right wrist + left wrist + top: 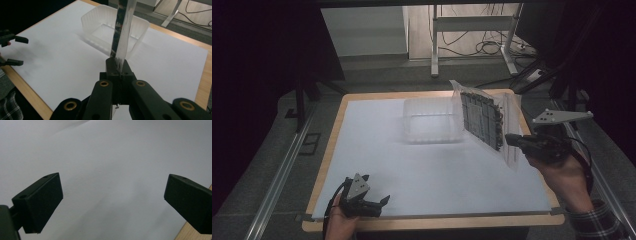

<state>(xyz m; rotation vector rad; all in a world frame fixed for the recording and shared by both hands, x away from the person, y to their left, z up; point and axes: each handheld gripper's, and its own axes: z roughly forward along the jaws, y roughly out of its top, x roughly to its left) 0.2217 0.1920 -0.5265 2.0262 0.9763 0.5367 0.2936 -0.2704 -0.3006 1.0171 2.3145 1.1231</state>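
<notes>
Over the right side of the bench (362,107), right gripper (513,140) has its jaws closed on the lower edge of a clear plastic bag (484,120) holding dark flat pieces, bag lifted off the white sheet (427,170) and tilted, upper end leaning toward the far side. Right gripper view: bag (123,27) seen edge-on, rising straight up from the pinched jaws of right gripper (117,67). Clear plastic tub (432,120) sits on the sheet just left of the bag, open side up; bag's upper part overlaps its right wall in the high view, can't tell if touching. Left gripper (382,201) rests low at near left edge of the bench, jaws wide apart, holding nothing, well apart from bag and tub.
</notes>
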